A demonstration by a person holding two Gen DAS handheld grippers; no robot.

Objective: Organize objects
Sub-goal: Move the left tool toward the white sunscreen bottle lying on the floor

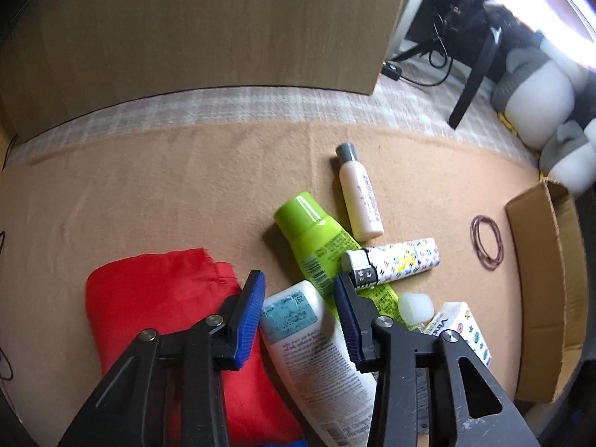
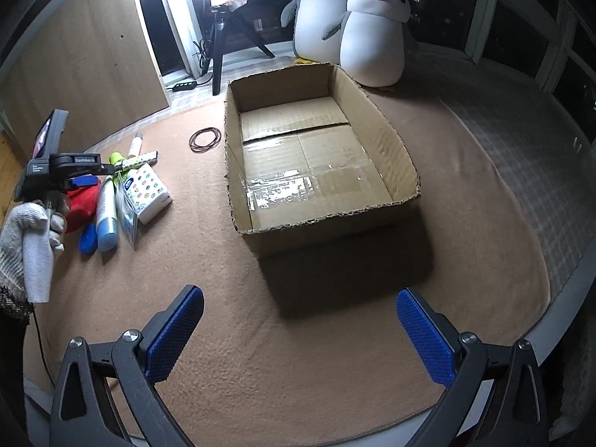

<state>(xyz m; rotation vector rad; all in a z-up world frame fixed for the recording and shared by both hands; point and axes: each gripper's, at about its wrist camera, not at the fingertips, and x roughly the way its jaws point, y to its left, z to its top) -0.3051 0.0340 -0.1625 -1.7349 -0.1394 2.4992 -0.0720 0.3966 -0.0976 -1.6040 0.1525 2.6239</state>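
- Since the cardboard box (image 2: 320, 171) is showing only its bare taped floor in the right wrist view, nothing is sitting inside it, so I am judging the organizing as barely begun
- The whole pile is lying on the tan blanket (image 1: 149, 193) beside the box: the white lotion bottle (image 1: 316, 354), the green bottle (image 1: 320, 242), the small pale bottle with a grey cap (image 1: 359, 193), the patterned lighter (image 1: 395, 262), the tissue pack (image 1: 465, 324) and the red cloth (image 1: 156, 298)
- A loop of rubber bands (image 1: 487, 237) is resting apart from the pile, between it and the box wall
- The left gripper (image 1: 300, 305) is hanging just over the white lotion bottle with its blue pads parted to either side of the bottle's upper end, gripping nothing; whether the pads are touching the bottle is hard to tell
- The right gripper (image 2: 300, 331) is hovering over bare blanket in front of the box, spread wide and carrying nothing
- A blue cap-like piece (image 2: 88, 237) is lying next to the bottle's base, seen only from the right wrist
- Every item is waiting to be moved, so by my reading the full job is remaining, with the white bottle looking like the likely first pick
- Two plush penguins (image 2: 372, 37) are sitting behind the box, probably no part of the sorting
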